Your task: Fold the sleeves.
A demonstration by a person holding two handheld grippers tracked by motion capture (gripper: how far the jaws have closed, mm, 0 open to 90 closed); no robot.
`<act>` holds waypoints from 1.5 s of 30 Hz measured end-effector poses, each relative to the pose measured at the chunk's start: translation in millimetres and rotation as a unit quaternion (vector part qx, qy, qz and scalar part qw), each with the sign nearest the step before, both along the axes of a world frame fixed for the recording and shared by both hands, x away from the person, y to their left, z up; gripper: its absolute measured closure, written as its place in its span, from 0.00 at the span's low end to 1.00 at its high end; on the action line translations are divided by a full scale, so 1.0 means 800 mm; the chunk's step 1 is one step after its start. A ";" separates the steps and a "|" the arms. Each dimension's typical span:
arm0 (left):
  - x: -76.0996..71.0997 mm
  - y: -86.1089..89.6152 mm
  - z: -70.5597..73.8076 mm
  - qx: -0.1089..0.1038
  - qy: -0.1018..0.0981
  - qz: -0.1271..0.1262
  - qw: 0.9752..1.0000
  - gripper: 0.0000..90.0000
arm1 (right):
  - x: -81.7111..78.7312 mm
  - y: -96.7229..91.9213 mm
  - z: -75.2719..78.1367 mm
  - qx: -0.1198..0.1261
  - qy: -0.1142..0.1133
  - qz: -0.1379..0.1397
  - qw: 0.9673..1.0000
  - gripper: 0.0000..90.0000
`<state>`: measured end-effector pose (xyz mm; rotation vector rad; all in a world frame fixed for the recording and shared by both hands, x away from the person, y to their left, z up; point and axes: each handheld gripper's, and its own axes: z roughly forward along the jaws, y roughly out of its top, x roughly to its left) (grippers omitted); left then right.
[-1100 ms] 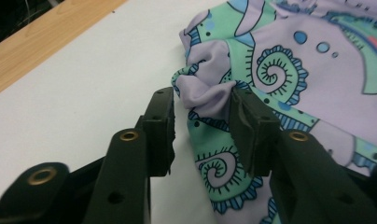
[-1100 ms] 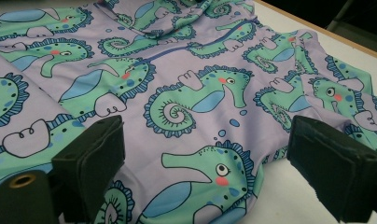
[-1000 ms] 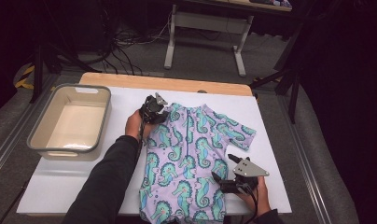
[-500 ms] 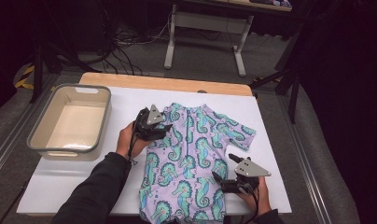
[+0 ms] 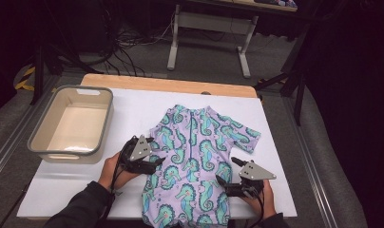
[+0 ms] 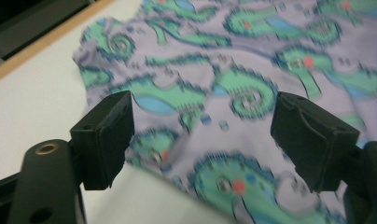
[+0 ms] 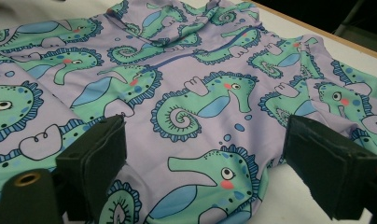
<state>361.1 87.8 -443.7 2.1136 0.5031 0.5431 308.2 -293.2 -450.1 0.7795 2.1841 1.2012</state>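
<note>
Empty grey tub [image 5: 71,124] beside seahorse garment [image 5: 195,156]

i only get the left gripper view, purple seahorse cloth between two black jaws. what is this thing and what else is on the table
Observer: It is a small short-sleeved seahorse garment lying flat on the white table. A grey bin stands apart from it on the table's left side.
Operator: anything in that bin
Observer: It looks empty in the high view.
Operator: where's the other gripper
Observer: The right gripper sits at the garment's lower right edge, jaws open, with cloth lying between them but not pinched.
Operator: and mine
Observer: The left gripper is at the garment's left edge, about level with its waist; its jaws have just been opening and grip nothing.
</note>
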 end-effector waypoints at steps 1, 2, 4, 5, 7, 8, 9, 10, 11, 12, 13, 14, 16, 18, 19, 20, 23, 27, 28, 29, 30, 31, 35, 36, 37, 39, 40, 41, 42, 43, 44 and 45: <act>-0.005 0.004 -0.002 0.002 0.003 -0.003 1.000 0.23 | 0.000 0.000 0.000 0.000 0.000 0.000 1.000 0.16; -0.010 0.009 -0.003 0.004 0.005 -0.008 1.000 0.22 | 0.000 0.000 0.000 0.000 -0.001 -0.001 1.000 0.16; -0.019 0.017 -0.005 0.005 0.005 -0.008 1.000 0.21 | 0.000 0.000 0.000 0.000 -0.001 -0.003 1.000 0.16; -0.024 0.023 -0.007 0.002 0.009 -0.009 1.000 0.20 | 0.000 0.000 0.000 -0.001 -0.002 -0.003 1.000 0.16; -0.032 0.031 -0.012 0.006 0.008 -0.003 1.000 0.17 | 0.000 0.000 0.000 -0.001 -0.003 -0.005 1.000 0.16; -0.038 0.037 -0.015 0.003 0.011 0.005 1.000 0.15 | 0.000 0.000 0.000 -0.001 -0.002 -0.005 1.000 0.16; -0.042 0.042 -0.018 -0.002 0.015 0.006 1.000 0.14 | 0.000 -0.001 0.000 -0.002 -0.002 -0.006 1.000 0.16; -0.046 0.046 -0.019 0.003 0.013 0.014 1.000 0.14 | 0.000 -0.001 0.000 -0.002 -0.002 -0.007 1.000 0.16; -0.051 0.049 -0.019 0.008 0.006 0.018 1.000 0.13 | 0.000 -0.001 0.000 0.000 -0.001 -0.009 1.000 0.16; -0.055 0.053 -0.020 0.006 0.005 0.018 1.000 0.13 | 0.001 -0.001 0.000 0.000 -0.002 -0.009 1.000 0.16; -0.058 0.055 -0.020 0.008 0.006 0.019 1.000 0.13 | 0.001 -0.001 0.000 0.003 -0.001 -0.011 1.000 0.16; -0.061 0.057 -0.022 0.008 0.008 0.021 1.000 0.13 | 0.001 -0.001 0.001 0.004 -0.001 -0.012 1.000 0.16; -0.066 0.061 -0.026 0.014 0.022 0.011 1.000 0.12 | 0.001 -0.001 0.001 0.002 -0.001 -0.015 1.000 0.16; -0.069 0.062 -0.028 0.019 0.025 0.009 0.999 0.06 | 0.002 -0.003 0.002 0.000 -0.005 -0.020 1.000 0.16; -0.072 0.064 -0.026 0.021 0.024 0.007 0.999 0.07 | 0.003 -0.004 0.004 0.002 -0.007 -0.024 1.000 0.16; -0.073 0.065 -0.026 0.017 0.022 0.009 1.000 0.08 | 0.004 -0.006 0.006 0.002 -0.010 -0.028 1.000 0.16; -0.074 0.069 -0.022 0.012 0.017 0.009 1.000 0.09 | 0.011 -0.013 0.015 0.007 -0.018 -0.042 0.999 0.17; -0.074 0.073 -0.019 0.006 0.012 0.007 1.000 0.10 | 0.030 -0.027 0.027 0.005 -0.029 -0.078 0.997 0.21; -0.074 0.073 -0.019 0.002 0.011 0.008 1.000 0.10 | 0.036 -0.032 0.030 -0.003 -0.034 -0.090 0.995 0.22; -0.073 0.074 -0.018 0.002 0.010 0.004 1.000 0.11 | 0.042 -0.036 0.032 -0.004 -0.033 -0.098 0.995 0.23; -0.073 0.074 -0.018 0.000 0.010 0.005 1.000 0.11 | 0.052 -0.043 0.034 -0.004 -0.029 -0.111 0.993 0.24; -0.072 0.074 -0.018 -0.002 0.010 0.006 1.000 0.11 | 0.060 -0.050 0.036 -0.004 -0.027 -0.126 0.992 0.25; -0.071 0.075 -0.018 0.002 0.010 0.007 1.000 0.11 | 0.097 -0.079 0.039 0.006 -0.002 -0.181 0.984 0.30; -0.070 0.075 -0.018 0.000 0.011 0.006 1.000 0.11 | 0.107 -0.087 0.038 0.012 0.006 -0.194 0.981 0.32; -0.070 0.075 -0.018 -0.001 0.009 0.005 1.000 0.11 | 0.117 -0.095 0.037 0.015 0.013 -0.209 0.978 0.34; -0.069 0.076 -0.017 -0.003 0.011 0.005 1.000 0.11 | 0.138 -0.113 0.033 0.024 0.036 -0.242 0.969 0.38; -0.069 0.076 -0.017 -0.001 0.010 0.006 1.000 0.11 | 0.146 -0.117 0.031 0.025 0.050 -0.251 0.966 0.38; -0.069 0.076 -0.018 -0.002 0.010 0.007 1.000 0.11 | 0.157 -0.123 0.028 0.028 0.071 -0.261 0.962 0.38; -0.069 0.076 -0.018 -0.003 0.013 0.005 1.000 0.11 | 0.164 -0.126 0.024 0.028 0.078 -0.271 0.959 0.40; -0.069 0.075 -0.018 -0.003 0.012 0.006 1.000 0.11 | 0.170 -0.128 0.021 0.030 0.082 -0.281 0.956 0.42; -0.069 0.076 -0.018 0.000 0.010 0.004 1.000 0.11 | 0.175 -0.130 0.018 0.025 0.088 -0.289 0.953 0.42; -0.069 0.076 -0.018 -0.003 0.012 0.005 1.000 0.11 | 0.180 -0.130 0.016 0.017 0.090 -0.294 0.951 0.43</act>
